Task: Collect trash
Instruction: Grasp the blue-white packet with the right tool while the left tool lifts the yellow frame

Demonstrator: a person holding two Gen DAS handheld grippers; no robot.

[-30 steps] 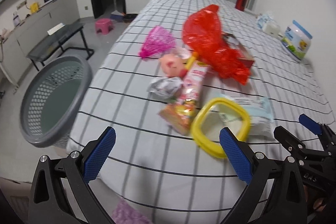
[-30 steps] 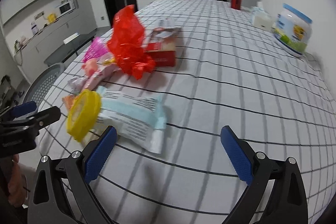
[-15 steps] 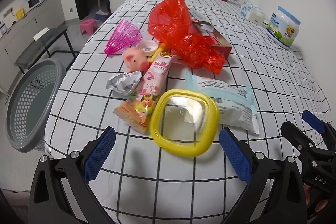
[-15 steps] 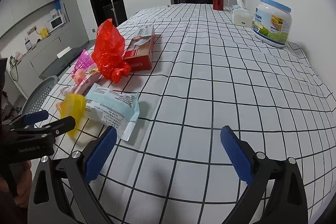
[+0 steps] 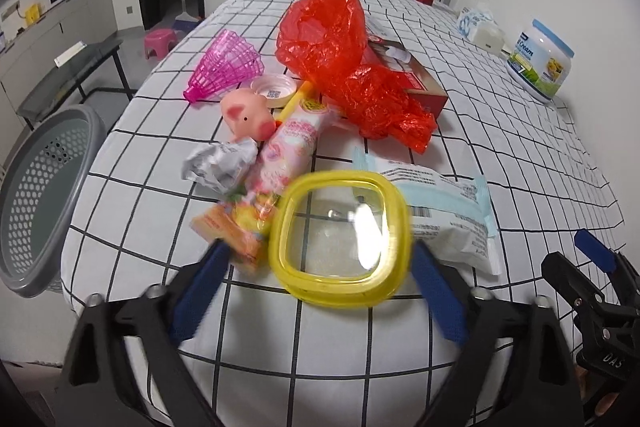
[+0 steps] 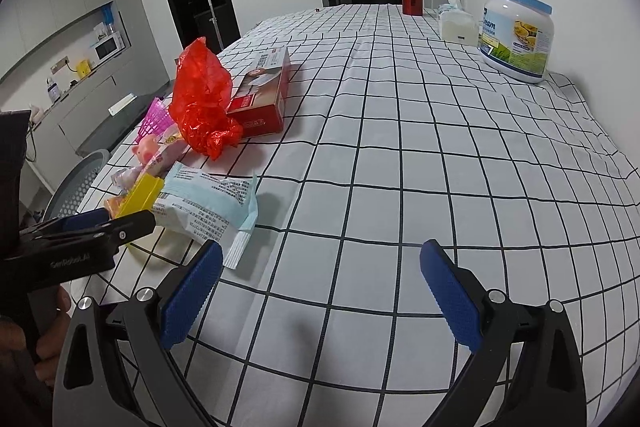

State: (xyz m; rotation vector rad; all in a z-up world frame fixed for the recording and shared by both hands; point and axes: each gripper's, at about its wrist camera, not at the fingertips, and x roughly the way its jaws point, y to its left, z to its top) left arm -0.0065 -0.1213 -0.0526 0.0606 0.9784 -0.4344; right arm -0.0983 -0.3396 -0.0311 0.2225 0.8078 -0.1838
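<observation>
A: The grey basket (image 5: 36,195) sits off the table's (image 5: 500,131) left edge. The yellow lid (image 5: 340,239) lies at the near edge, overlapping the wipes pack (image 5: 444,211).

B: The left tool (image 5: 316,287) is spread wide around the lid, gripping nothing. The right tool (image 6: 320,291) hangs unclenched over bare cloth.

A: Risk: closing could skid the lid, or snag the snack wrapper (image 5: 236,227) beside it.

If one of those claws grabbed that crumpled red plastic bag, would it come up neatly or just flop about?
The red plastic bag looks thin and crinkly, so it would probably sag and rustle. It seems very light, likely lifting easily. It drapes over the red box, so pulling it might nudge that.
</observation>
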